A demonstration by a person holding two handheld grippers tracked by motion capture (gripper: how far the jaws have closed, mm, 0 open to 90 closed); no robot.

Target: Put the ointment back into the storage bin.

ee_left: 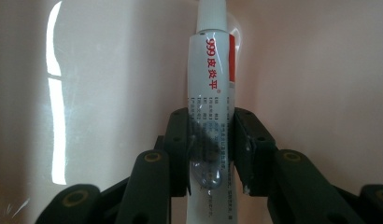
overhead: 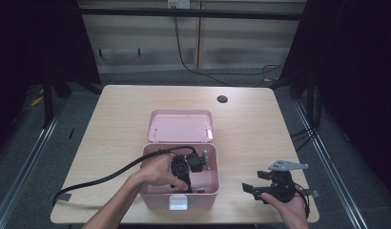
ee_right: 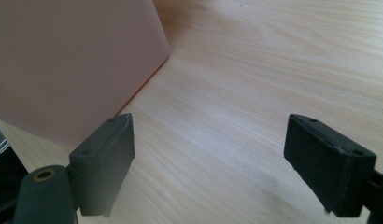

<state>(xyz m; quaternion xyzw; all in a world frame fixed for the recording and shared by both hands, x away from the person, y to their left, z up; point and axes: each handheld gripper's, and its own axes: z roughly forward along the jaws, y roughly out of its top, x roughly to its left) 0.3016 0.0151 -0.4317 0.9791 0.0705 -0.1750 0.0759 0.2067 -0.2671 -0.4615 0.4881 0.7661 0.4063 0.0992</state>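
Note:
A pink box stands open at the table's front centre, its lid tipped back. My left gripper reaches down inside it, shut on a white ointment tube with red print and a white cap. The pads clamp the tube's lower body, with the pink inner wall close behind it. A bit of red and white lies on the box floor beside the jaws. My right gripper rests low over the table to the right of the box. It stands open with nothing between its fingers.
The box's outer wall sits just left of my right gripper's jaws. A black cable trails from the left gripper across the table's left front. A round hole marks the far side of the wooden table. The box front carries a white latch.

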